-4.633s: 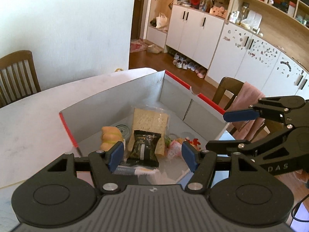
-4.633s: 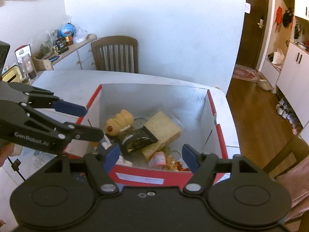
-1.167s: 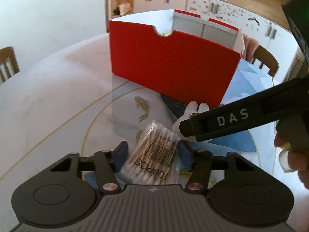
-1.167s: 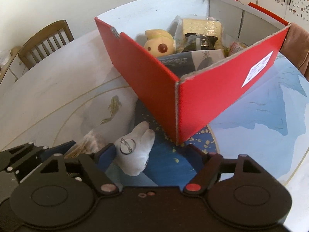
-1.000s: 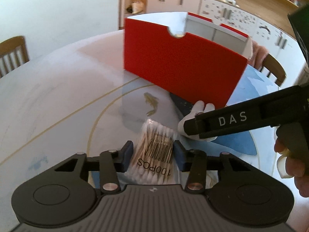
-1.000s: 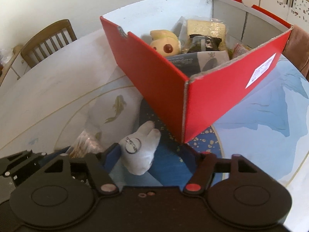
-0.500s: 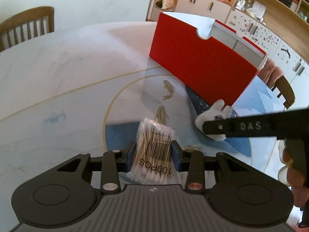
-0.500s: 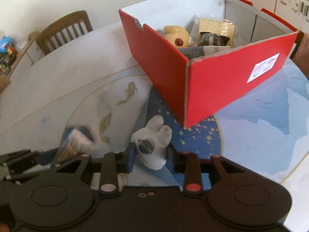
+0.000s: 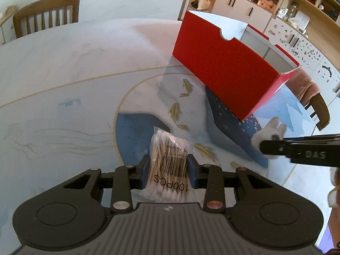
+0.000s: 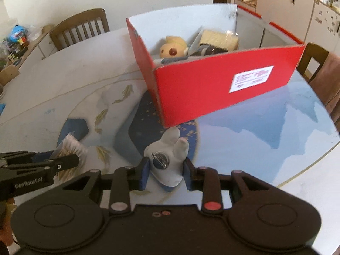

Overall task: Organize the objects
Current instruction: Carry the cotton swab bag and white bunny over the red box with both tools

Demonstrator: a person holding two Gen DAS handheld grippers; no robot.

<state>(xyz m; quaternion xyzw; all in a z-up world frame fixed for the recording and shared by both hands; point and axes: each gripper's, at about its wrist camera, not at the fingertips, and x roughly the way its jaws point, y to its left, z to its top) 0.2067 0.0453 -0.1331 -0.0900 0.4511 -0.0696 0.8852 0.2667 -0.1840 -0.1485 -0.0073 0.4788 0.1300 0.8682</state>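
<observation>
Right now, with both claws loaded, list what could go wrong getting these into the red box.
1. The left claw pinches the cotton swab bag by its slippery plastic; it may slide out.
2. The right claw grips the soft white plush toy low on its body; it could squirm free.
3. The red box has tall walls, so a low carry could knock it.

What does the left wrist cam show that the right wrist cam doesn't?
Left only: the barcode face of the clear cotton swab packet, clamped in the left gripper.

Right only: the yellow plush toy and cracker pack inside the red cardboard box, plus its white label.

Both: box, swab packet, and white rabbit-eared plush, which the right gripper holds.
</observation>
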